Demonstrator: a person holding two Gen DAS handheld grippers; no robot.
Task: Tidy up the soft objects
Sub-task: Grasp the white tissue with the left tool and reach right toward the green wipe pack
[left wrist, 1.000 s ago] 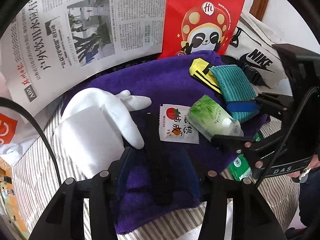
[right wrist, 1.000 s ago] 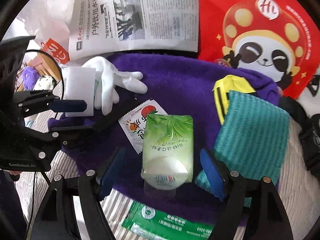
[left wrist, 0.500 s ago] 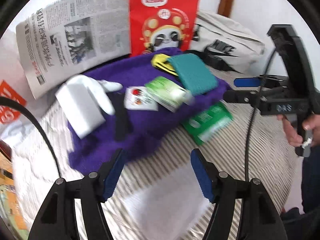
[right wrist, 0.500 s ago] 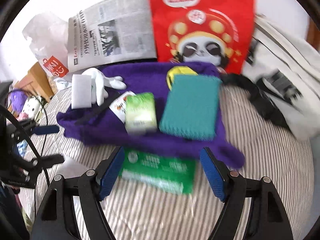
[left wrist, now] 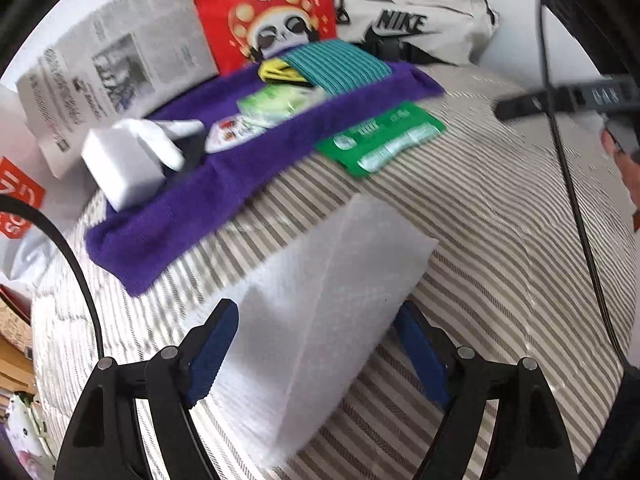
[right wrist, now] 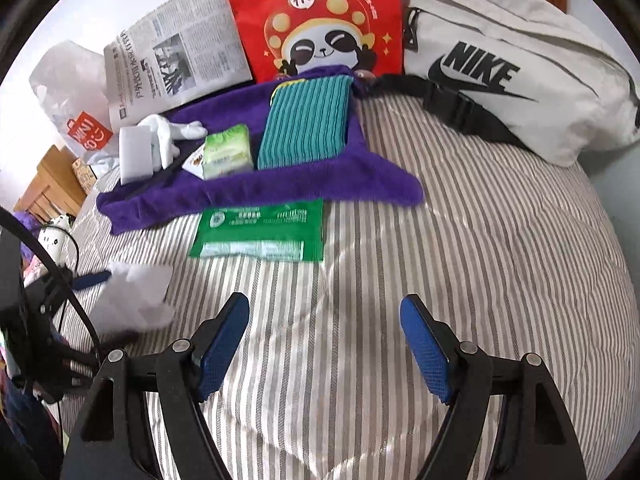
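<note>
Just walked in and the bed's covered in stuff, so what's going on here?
A person is sorting soft items on a striped bedspread with two handheld grippers. The left gripper has its jaws open around a white folded paper towel lying on the bed. The right gripper hovers open and empty. A purple towel carries a teal ribbed cloth, a green tissue pack, a white glove and a white sponge block; a flat green packet lies just in front.

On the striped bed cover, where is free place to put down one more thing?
Free: the striped cover between the green packet and the right gripper, and rightward below the Nike bag. Crowded: the purple towel; the white tissue fills the left.
</note>
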